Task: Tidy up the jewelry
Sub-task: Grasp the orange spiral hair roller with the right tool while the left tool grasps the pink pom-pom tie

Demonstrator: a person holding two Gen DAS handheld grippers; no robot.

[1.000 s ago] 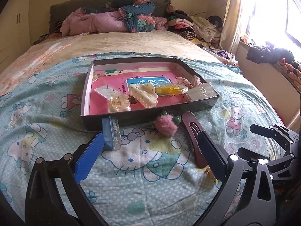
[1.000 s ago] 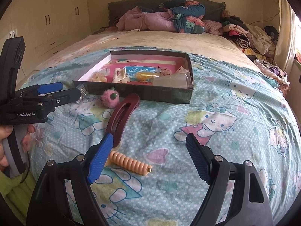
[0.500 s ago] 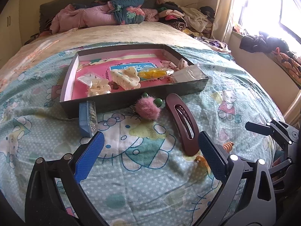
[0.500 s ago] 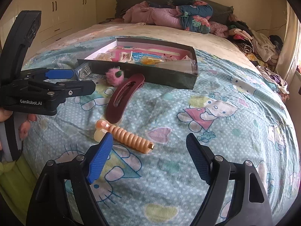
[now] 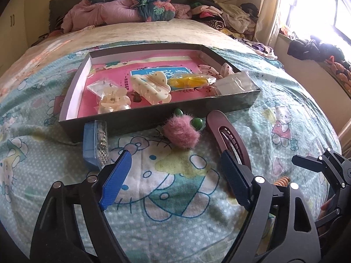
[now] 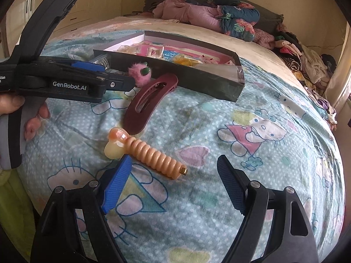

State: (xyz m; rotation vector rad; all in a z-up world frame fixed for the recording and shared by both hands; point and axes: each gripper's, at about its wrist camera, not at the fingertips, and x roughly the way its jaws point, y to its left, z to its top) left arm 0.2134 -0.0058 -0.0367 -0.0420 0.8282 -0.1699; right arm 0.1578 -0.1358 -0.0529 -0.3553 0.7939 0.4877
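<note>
Left hand-held gripper: held spread over the bed, nothing pinched.
Right hand-held gripper: held spread (empty) beside the spiral clip.
Box: several clips are kept inside.
Maroon clip: laid before the box.

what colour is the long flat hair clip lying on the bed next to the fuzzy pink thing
Dark maroon. The hair clip shows best in the right wrist view.

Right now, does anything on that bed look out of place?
Yes. Four pieces lie loose on the bedspread outside the box: a blue case on its side, a pink pompom, a maroon clip and a peach spiral clip. A clear packet overhangs the box's corner.
</note>
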